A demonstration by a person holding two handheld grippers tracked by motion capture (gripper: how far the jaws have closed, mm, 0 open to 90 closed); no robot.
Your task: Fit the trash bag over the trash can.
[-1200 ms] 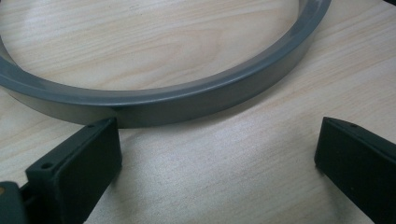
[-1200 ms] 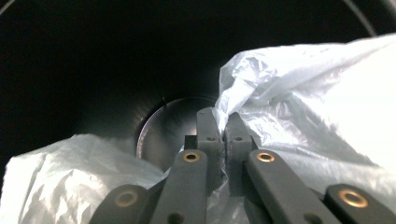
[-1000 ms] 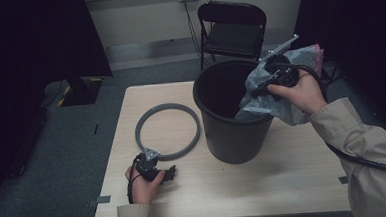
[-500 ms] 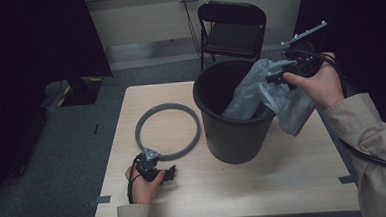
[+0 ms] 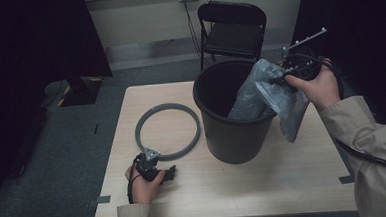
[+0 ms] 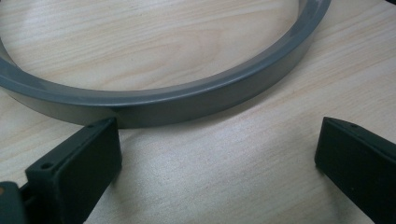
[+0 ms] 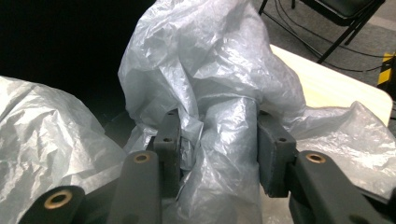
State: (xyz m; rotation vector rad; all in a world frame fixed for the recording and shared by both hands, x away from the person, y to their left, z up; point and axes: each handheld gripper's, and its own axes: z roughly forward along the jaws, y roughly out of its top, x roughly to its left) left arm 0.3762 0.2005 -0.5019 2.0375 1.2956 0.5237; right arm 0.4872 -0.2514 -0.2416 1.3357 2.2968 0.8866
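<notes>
A black bucket (image 5: 232, 131) stands on the light wooden table (image 5: 295, 183), right of centre. A crumpled grey plastic bag (image 5: 265, 92) (image 7: 219, 93) drapes over the bucket's right rim, partly inside and partly hanging outside. My right gripper (image 5: 285, 77) (image 7: 217, 149) is shut on a bunched fold of that bag above the rim. A grey ring (image 5: 168, 131) (image 6: 187, 95) lies flat on the table left of the bucket. My left gripper (image 5: 157, 171) (image 6: 217, 154) rests on the table just in front of the ring, jaws wide open with nothing between them.
A black folding chair (image 5: 232, 29) stands behind the table on grey carpet. Dark curtains hang at both sides. A cable trails from the right gripper past the table's right edge (image 5: 345, 145).
My right gripper has carried the bag up and to the right, off the bucket's mouth toward its right rim. The left gripper and the ring have stayed put.
</notes>
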